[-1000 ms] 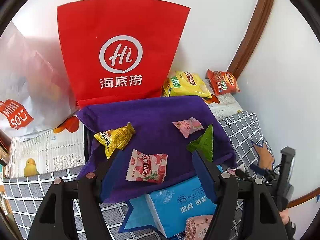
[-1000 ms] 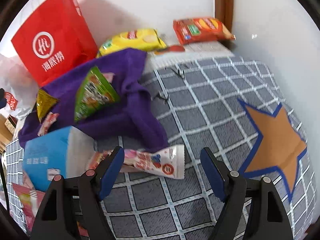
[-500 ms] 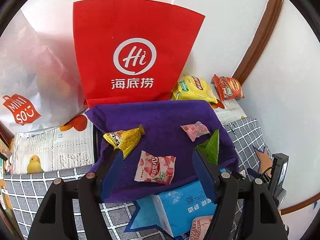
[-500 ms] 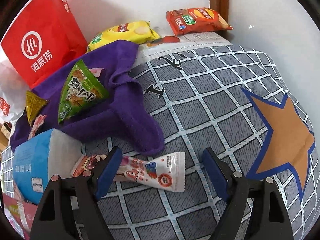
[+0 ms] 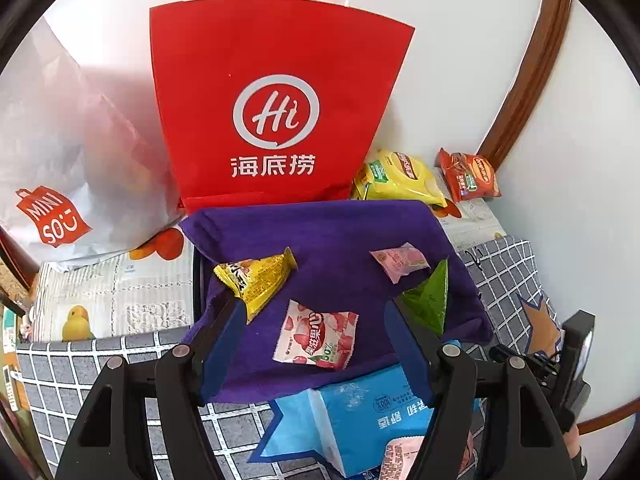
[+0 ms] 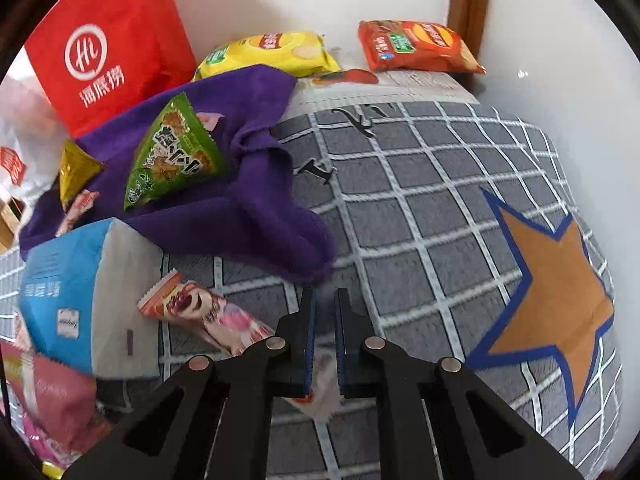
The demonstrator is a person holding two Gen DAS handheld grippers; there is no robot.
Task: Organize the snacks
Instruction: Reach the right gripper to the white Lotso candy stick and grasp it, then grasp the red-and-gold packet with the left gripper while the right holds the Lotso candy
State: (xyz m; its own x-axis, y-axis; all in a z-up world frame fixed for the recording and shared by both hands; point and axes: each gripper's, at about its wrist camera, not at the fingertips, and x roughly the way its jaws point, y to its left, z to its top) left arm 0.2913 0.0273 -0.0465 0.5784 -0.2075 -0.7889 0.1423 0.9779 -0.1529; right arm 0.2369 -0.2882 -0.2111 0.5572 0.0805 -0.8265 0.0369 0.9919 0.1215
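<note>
Right claw (image 6: 324, 344): jaws drawn together, clamped on the near end of a long snack packet (image 6: 208, 316); a white bit of wrapper shows between and below the pads
Long snack packet: lies on the checked cloth (image 6: 400, 208), running from the claw out to the left, its far end beside the blue tissue pack (image 6: 68, 288)
Left claw (image 5: 316, 320): jaws apart, nothing between them, hanging above the near edge of the purple towel (image 5: 320, 232)
Purple towel: spread over something raised, in front of the red bag (image 5: 276, 100); one corner droops onto the checked cloth
On the towel: yellow packet (image 5: 256, 276) to the left, red-and-white strawberry packet (image 5: 316, 334) in the near middle, small pink packet (image 5: 398, 260) farther right, green triangular packet (image 5: 430, 300) at the right edge
Far side by the wall: yellow chip bag (image 6: 268, 54) and orange chip bag (image 6: 416, 46), lying side by side, right of the red bag
Left of the red bag: white shopping bag (image 5: 52, 168) with a red logo
Near left, right-wrist view: pink packets (image 6: 52, 400) below the blue tissue pack, blurred
Checked cloth: grey with white lines, an orange star (image 6: 556, 304) with a blue border on its right part
</note>
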